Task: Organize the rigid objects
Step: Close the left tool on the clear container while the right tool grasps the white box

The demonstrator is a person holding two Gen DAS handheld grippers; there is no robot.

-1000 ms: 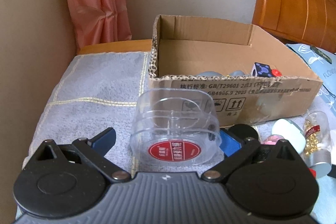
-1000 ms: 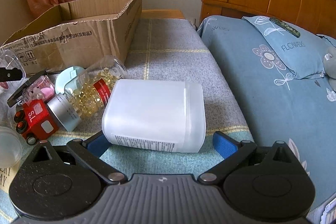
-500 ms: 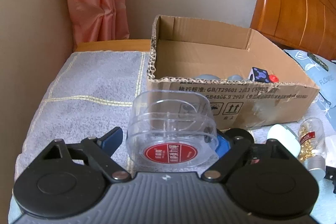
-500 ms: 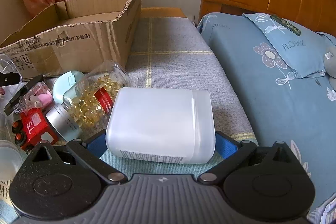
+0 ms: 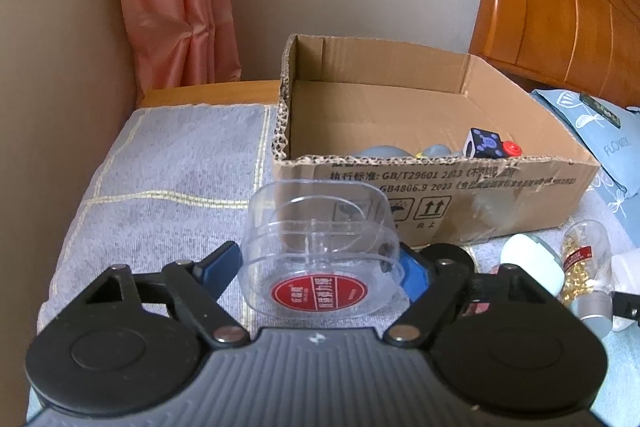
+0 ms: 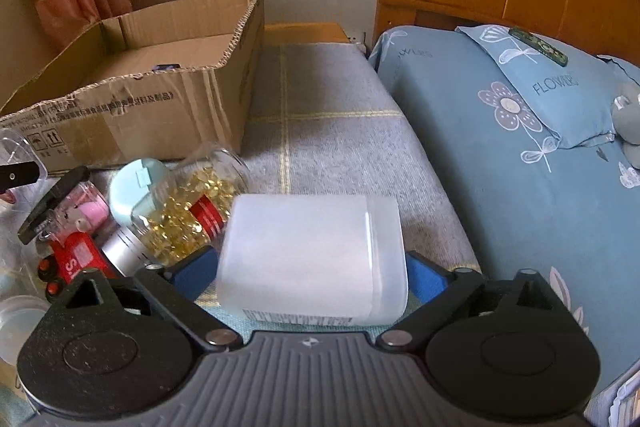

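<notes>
1. The left gripper (image 5: 320, 263) pinches a clear plastic tub (image 5: 320, 251) with a red round label, its blue pads pressed on both sides. The tub is held above the grey blanket (image 5: 172, 171), just short of the cardboard box (image 5: 436, 187).
2. The right gripper (image 6: 308, 275) has its blue pads against both sides of a frosted white container (image 6: 312, 255), which lies on its side between them; it looks gripped, though whether it is off the blanket is hard to tell.
3. The open box stands ahead of both tools. Inside it lie a dark dotted cube (image 5: 482, 143), a red cap-like piece and some grey shapes.
4. Outside the box, just beside its front wall, wait a jar of golden capsules (image 6: 188, 215), a pale mint lid (image 6: 138, 191), a small pink-filled case and a red toy car (image 6: 74, 265).
5. To do this well, I would lift each item clear of the box's ragged front edge, carry it over a bare patch of the floor, and let go low so that nothing tips or bounces.
6. The tub's smooth walls may slip, so steady pressure matters.
</notes>
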